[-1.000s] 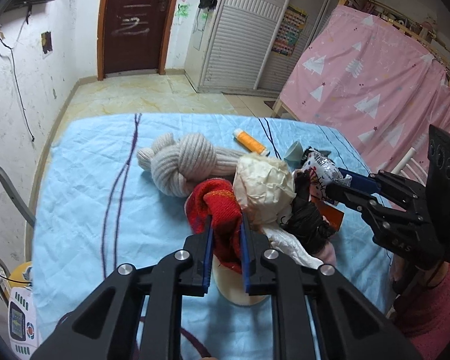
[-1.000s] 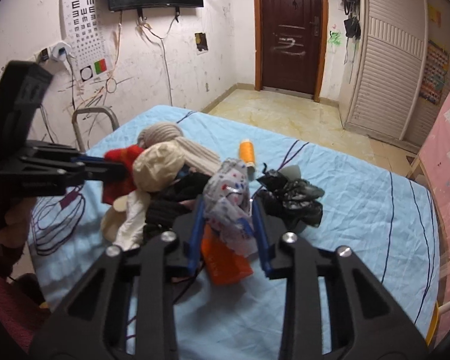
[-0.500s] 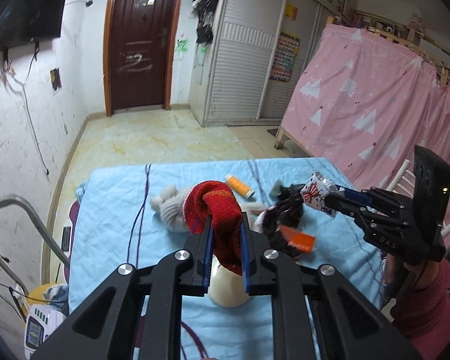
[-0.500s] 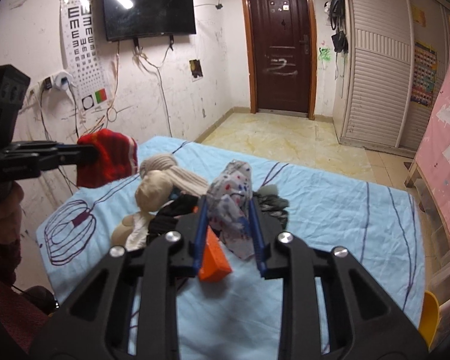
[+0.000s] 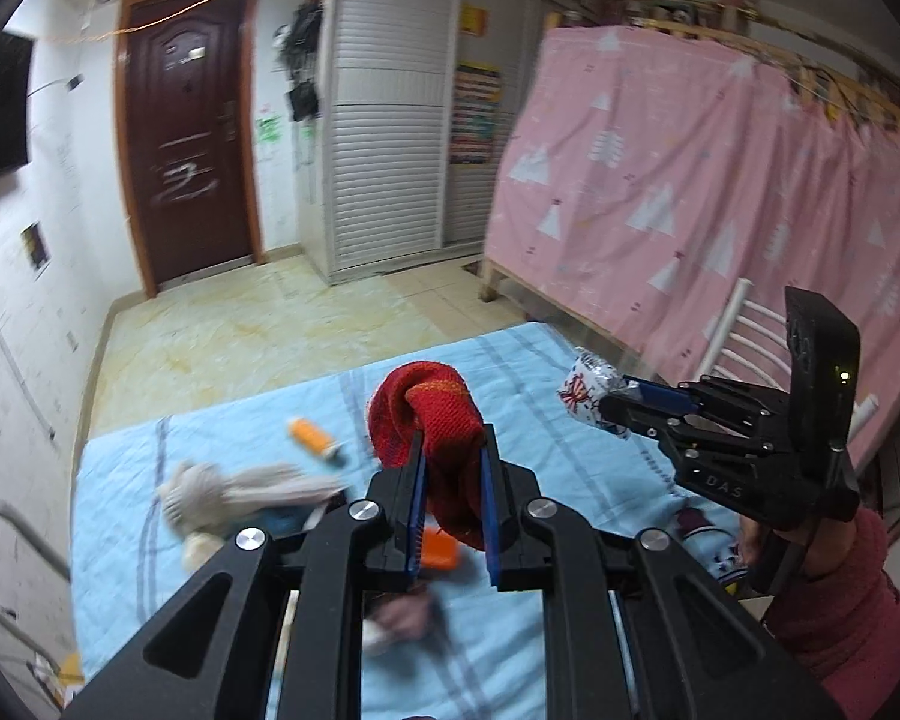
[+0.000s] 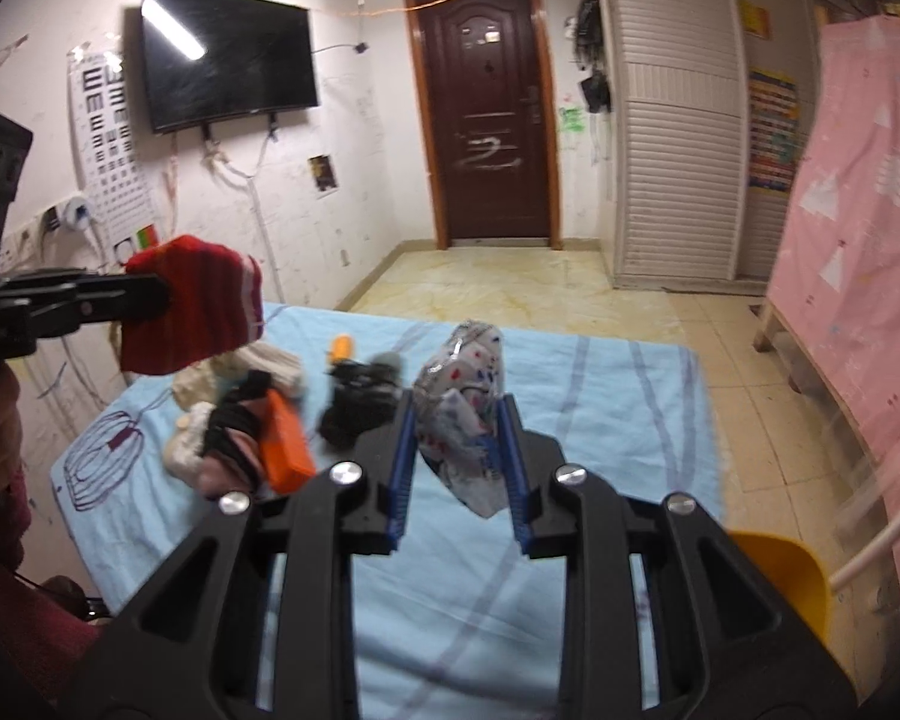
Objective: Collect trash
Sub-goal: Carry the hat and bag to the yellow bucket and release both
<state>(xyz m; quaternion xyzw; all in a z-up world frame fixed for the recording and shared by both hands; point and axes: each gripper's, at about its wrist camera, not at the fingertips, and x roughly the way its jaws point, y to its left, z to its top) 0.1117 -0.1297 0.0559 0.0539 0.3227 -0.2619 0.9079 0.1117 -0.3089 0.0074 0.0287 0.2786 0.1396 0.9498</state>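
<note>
My left gripper (image 5: 453, 441) is shut on a red knitted sock (image 5: 432, 414), held up above the light blue table cover (image 5: 222, 576). From the right wrist view the same red sock (image 6: 192, 312) hangs at the left in the left gripper (image 6: 150, 297). My right gripper (image 6: 457, 414) is shut on a crumpled patterned foil wrapper (image 6: 465, 396), also lifted off the cover; in the left wrist view that wrapper (image 5: 588, 393) shows at the right gripper's (image 5: 615, 402) tip. On the cover lies a pile: an orange packet (image 6: 285, 441), a black bag (image 6: 354, 399), a beige knotted cloth (image 5: 234, 489).
An orange tube (image 5: 312, 435) lies on the cover beyond the pile. A pink curtained bed frame (image 5: 720, 198) stands at the right, a yellow chair (image 6: 780, 582) near the table's corner. A dark door (image 6: 486, 114), a wall TV (image 6: 228, 57) and tiled floor (image 6: 546, 294) lie beyond.
Both grippers rose and drew back from the pile, carrying the red sock and the wrapper; the pile now lies lower and smaller in both views.
</note>
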